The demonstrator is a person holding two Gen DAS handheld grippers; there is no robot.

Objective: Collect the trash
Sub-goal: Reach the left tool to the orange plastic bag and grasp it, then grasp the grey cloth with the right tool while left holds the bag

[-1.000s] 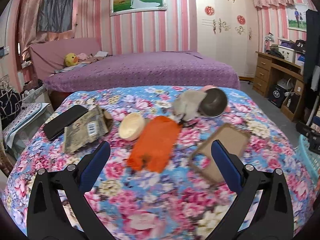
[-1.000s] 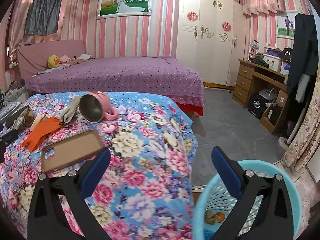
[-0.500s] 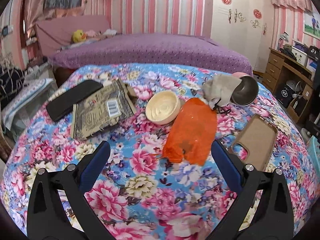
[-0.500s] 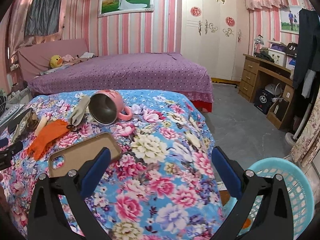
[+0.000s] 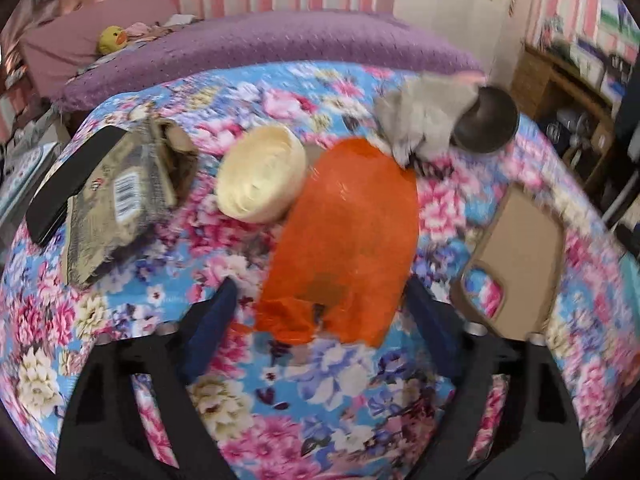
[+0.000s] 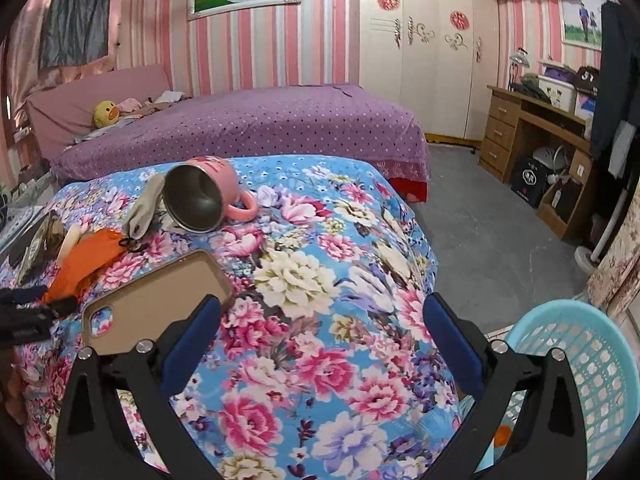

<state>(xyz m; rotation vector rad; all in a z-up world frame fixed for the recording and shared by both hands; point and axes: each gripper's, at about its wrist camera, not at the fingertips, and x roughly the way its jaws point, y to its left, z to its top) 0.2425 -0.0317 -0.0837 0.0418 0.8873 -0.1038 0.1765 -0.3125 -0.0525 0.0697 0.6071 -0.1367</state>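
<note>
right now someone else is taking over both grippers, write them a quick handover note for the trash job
Left gripper: open, empty, its fingers either side of the near end of the orange plastic bag, not closed on it.
Right gripper: open, empty, over the floral cover, phone case by its left finger.
Blue basket is on the floor to the right, with some bits already inside.
Left to do: grab the bag, drop it in the basket; then likely the torn wrapper.
</note>
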